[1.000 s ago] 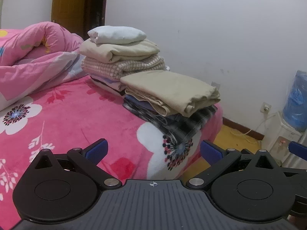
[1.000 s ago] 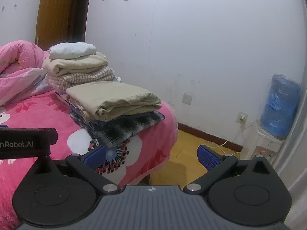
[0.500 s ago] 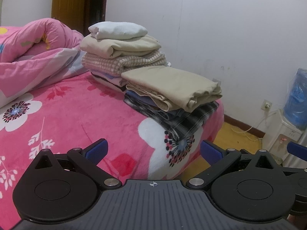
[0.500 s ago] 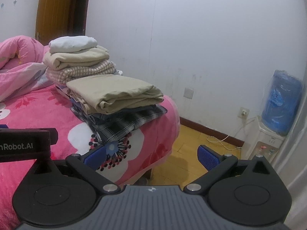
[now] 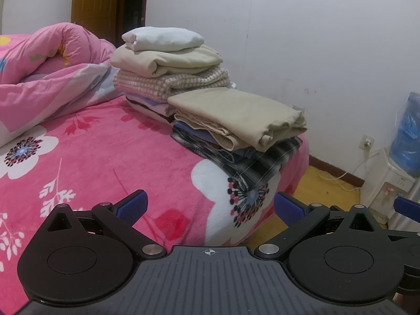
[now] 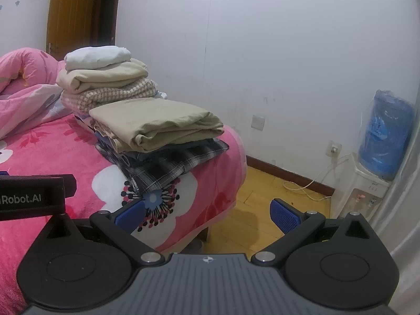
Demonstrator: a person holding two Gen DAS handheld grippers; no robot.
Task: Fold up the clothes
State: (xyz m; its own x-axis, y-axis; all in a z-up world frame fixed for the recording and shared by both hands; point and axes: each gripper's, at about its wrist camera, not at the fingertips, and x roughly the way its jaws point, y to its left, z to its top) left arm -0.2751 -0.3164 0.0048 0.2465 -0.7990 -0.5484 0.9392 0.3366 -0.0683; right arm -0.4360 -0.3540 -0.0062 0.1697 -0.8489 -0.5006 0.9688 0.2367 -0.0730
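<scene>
Two grippers, left gripper (image 5: 210, 207) and right gripper (image 6: 208, 210), hang wide apart and empty; folded clothes (image 5: 236, 115) sit stacked at the bed (image 5: 105, 157) corner, where a careless nudge might topple them floorward.

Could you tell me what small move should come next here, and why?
Probably swing both claws, left and right, away from the folded stacks: both are open and empty, everything in view is already folded, and no unfolded garment shows on the bed.

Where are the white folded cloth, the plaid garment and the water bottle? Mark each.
white folded cloth (image 5: 164, 38): left wrist view, middle of its top.
plaid garment (image 6: 173, 166): right wrist view, overhanging front part.
water bottle (image 6: 386, 134): right wrist view, middle of its body.
</scene>
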